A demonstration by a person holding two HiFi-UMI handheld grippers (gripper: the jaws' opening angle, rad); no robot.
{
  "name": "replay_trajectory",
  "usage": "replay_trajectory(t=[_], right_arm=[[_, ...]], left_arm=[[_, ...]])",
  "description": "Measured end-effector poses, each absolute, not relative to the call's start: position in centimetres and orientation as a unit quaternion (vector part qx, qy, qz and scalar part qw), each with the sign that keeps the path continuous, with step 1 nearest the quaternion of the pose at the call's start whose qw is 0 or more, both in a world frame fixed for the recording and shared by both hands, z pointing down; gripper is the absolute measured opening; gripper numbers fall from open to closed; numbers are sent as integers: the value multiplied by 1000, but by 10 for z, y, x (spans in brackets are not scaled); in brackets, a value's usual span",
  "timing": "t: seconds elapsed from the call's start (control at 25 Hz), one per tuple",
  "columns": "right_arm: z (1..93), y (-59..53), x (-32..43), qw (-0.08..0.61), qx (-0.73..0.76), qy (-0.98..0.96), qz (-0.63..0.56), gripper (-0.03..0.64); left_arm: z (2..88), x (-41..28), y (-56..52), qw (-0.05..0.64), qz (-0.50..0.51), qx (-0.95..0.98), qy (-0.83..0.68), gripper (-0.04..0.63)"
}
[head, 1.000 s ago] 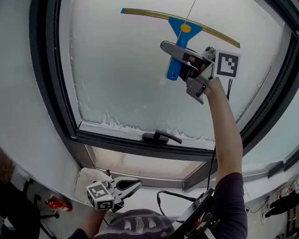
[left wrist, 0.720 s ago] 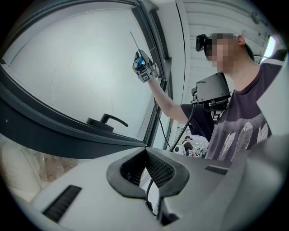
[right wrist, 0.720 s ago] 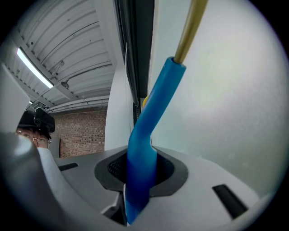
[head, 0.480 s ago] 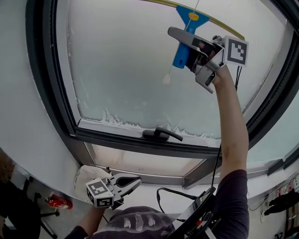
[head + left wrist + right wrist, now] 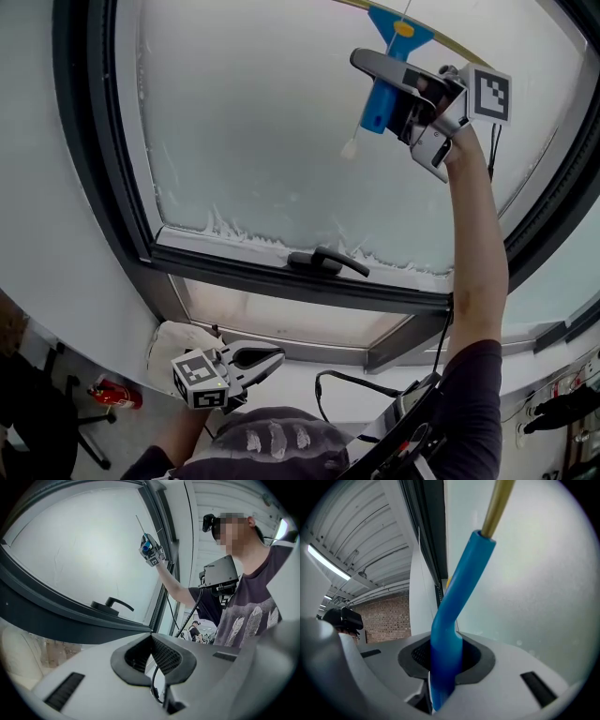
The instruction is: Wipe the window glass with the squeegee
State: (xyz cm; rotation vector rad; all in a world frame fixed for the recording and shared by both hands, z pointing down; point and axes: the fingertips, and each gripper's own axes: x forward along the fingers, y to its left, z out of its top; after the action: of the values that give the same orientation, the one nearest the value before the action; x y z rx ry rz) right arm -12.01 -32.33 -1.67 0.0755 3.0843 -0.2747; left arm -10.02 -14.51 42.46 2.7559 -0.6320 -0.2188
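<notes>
- Head view: from your head, facing the window glass (image 5: 262, 141) at mid-range.
- Left gripper view: low near your torso, looking up. Shares the window handle (image 5: 112, 604) and glass with the head view.
- Right gripper view: tight along the squeegee (image 5: 446, 639), glass just behind.

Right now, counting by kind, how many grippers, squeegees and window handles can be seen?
Grey two-jaw grippers: 2, left gripper and right gripper
Blue-handled squeegee with a yellow blade: 1
Black lever window handle: 1
Total: 4
</notes>
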Motion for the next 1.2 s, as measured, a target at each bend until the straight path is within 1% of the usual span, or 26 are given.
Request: replay_trajectory(t=[0.36, 1.2], right_arm=[[-7, -316, -114, 4, 26, 994, -104, 84], [59, -310, -115, -27, 41, 990, -131, 84]], left_arm=[[420, -88, -138, 149, -74, 962, -218, 6], [431, -77, -125, 158, -63, 960, -222, 6]])
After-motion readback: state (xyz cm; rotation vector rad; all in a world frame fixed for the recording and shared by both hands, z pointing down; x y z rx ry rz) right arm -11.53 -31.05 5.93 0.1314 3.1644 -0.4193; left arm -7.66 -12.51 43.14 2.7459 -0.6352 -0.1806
